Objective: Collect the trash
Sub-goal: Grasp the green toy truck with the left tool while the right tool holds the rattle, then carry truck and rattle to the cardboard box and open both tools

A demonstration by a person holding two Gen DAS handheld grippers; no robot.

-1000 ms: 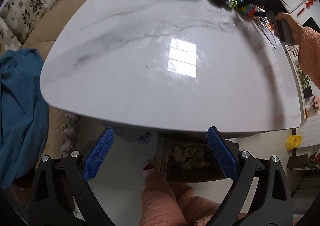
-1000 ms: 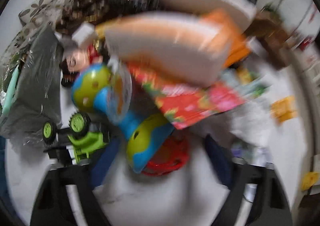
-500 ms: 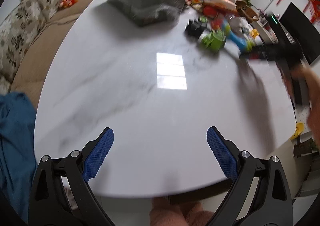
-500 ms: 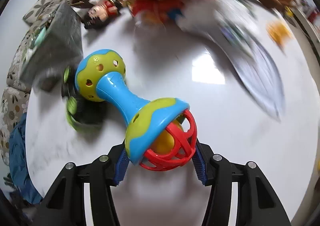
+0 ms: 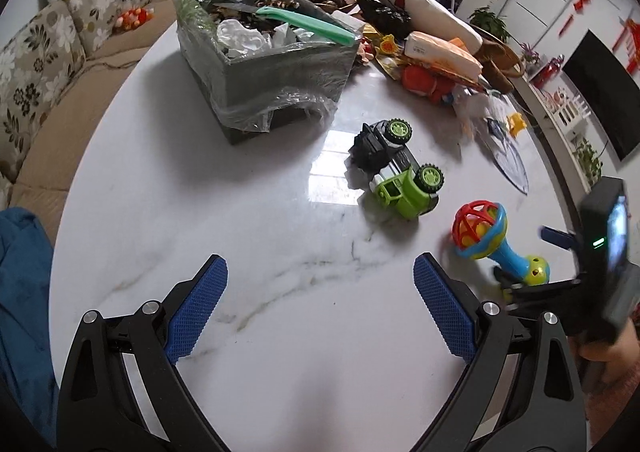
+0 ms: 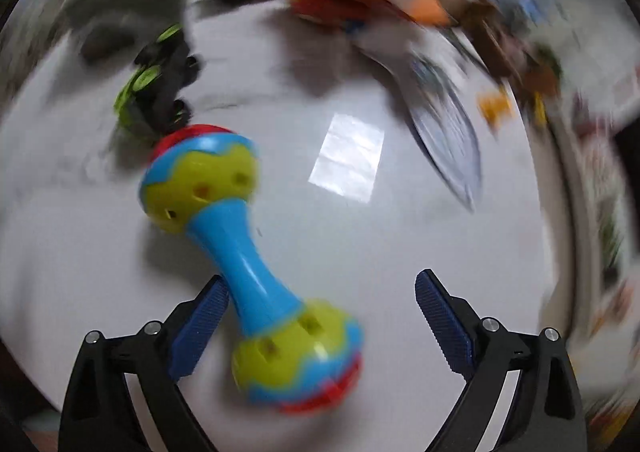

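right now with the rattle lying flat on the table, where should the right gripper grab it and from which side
Grip the rattle on its narrow blue neck, between the two bulbous ends. It lies flat on the marble table, so come from above with the pads across the neck. The bulbs keep it from sliding out. The right gripper, jaws opening, has the rattle loose between them, one finger beside the neck.

Left tool spread wide, angled downward; right tool tilted down, its jaws opening.
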